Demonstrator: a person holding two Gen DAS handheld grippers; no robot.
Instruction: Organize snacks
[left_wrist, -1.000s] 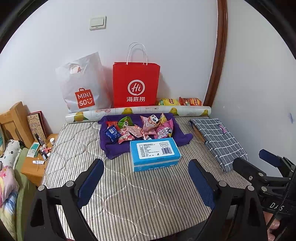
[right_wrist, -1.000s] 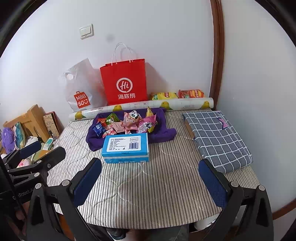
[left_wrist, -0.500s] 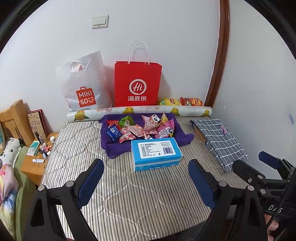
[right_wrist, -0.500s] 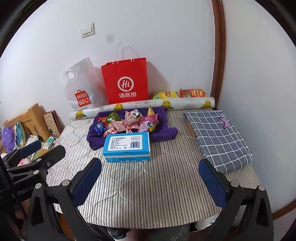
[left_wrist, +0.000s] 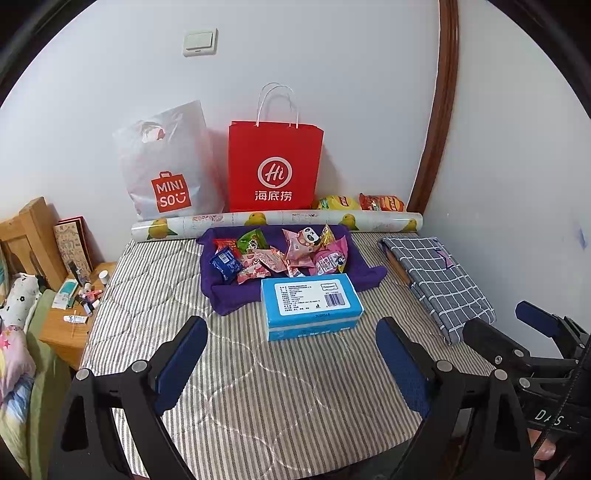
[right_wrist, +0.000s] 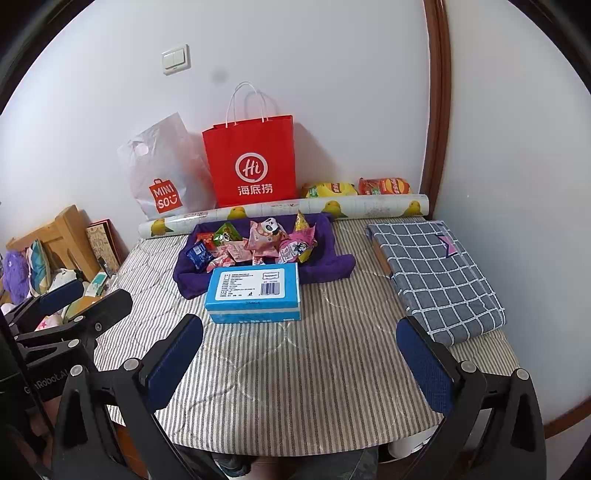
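Both tongs spread wide, nothing between the pads: left gripper (left_wrist: 288, 354) and right gripper (right_wrist: 301, 356) hover over the near edge of the striped table (right_wrist: 295, 376), well short of the goods. Left edge drops to a cluttered wooden side stand (left_wrist: 62, 332). Bare striped cloth across the whole near half: open room. Centre: blue box (right_wrist: 255, 291), flat, touching the front of the purple cloth (right_wrist: 325, 262). Snacks (right_wrist: 255, 240) heaped on that cloth, just behind the box. Patterned roll (right_wrist: 288, 210) lies along the far edge; white bag (right_wrist: 162, 173) and red bag (right_wrist: 255, 162) against the wall. Right: checked cloth bundle (right_wrist: 439, 273) along the right edge, apart from the box.
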